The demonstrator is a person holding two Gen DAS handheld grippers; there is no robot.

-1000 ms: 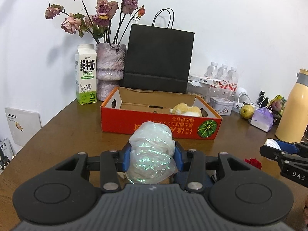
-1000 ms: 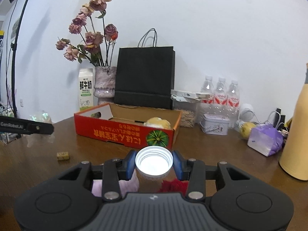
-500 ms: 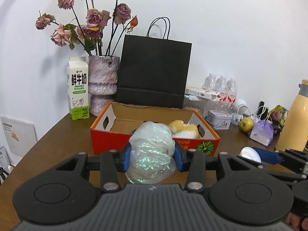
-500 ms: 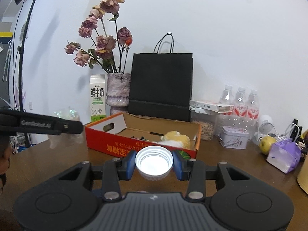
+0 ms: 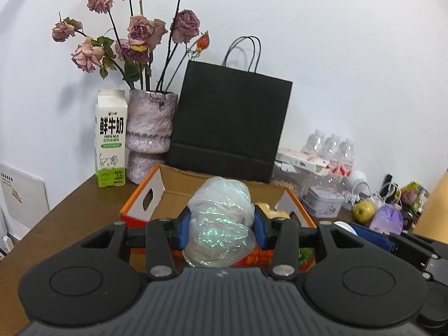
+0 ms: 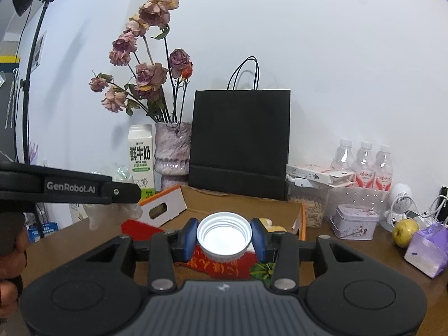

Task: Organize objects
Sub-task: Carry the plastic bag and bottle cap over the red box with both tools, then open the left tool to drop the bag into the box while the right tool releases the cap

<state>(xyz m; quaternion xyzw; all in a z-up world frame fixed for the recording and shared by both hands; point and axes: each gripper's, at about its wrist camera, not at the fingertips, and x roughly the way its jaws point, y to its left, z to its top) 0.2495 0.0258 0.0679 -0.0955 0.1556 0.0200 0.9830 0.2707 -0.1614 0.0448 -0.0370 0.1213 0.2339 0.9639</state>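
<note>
Gripping crumpled film (image 5: 221, 224), white cap (image 6: 223, 237)

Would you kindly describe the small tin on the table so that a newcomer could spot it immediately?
Start at the tall black paper bag against the wall and look right, past the clear jar of seeds. The small tin sits in front of the three water bottles, left of the yellow-green apple. It alone is a squat rectangular lidded box with a pale floral print.

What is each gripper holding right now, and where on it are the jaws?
The left gripper pinches a crumpled iridescent plastic bag across its middle. The right gripper clamps a white bottle cap by opposite sides of its rim, its open side toward the camera.
</note>
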